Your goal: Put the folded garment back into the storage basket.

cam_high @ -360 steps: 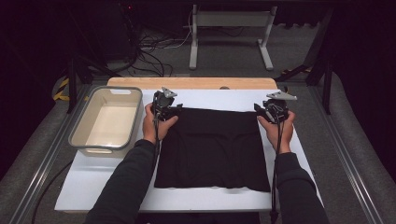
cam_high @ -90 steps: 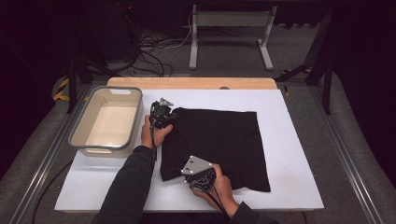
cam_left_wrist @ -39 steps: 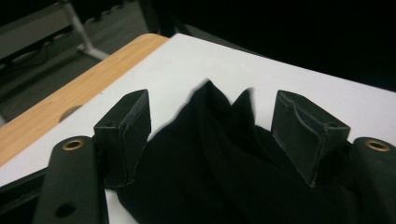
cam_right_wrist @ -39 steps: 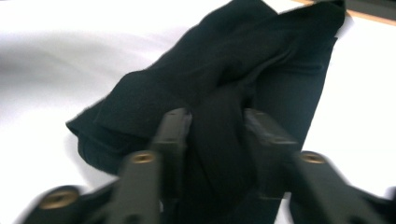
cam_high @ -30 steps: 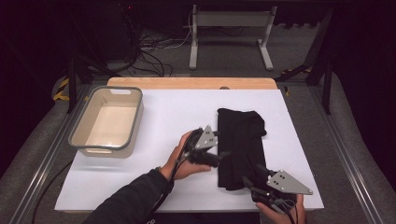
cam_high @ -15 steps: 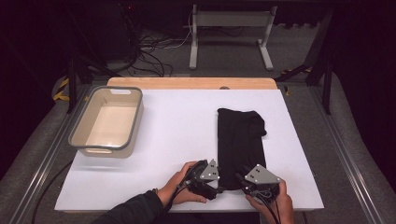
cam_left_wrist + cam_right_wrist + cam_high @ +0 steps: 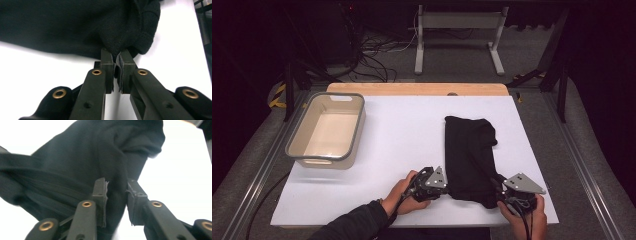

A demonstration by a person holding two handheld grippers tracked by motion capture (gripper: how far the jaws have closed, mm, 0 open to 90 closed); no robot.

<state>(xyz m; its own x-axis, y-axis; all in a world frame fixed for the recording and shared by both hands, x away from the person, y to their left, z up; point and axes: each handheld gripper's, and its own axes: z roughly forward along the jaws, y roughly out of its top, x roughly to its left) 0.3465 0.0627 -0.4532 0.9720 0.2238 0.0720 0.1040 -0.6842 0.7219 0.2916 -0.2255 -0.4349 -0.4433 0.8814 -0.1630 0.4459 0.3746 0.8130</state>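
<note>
Between the near-shut jaws of the left gripper [image 7: 116,65] and the wider-set jaws of the right gripper [image 7: 117,192], the near end of the folded black cloth [image 7: 469,152] is pinched, so another fold is judged underway, calling for both corners to be lifted together away from the person.

I count one black cloth [image 7: 469,155], a single folded piece caught at its near end between both pairs of my jaws. I have two grippers on it, my left gripper [image 7: 443,186] and my right gripper [image 7: 501,192]. Far off to my left sits one bin [image 7: 326,131], on one white table [image 7: 402,135].
</note>
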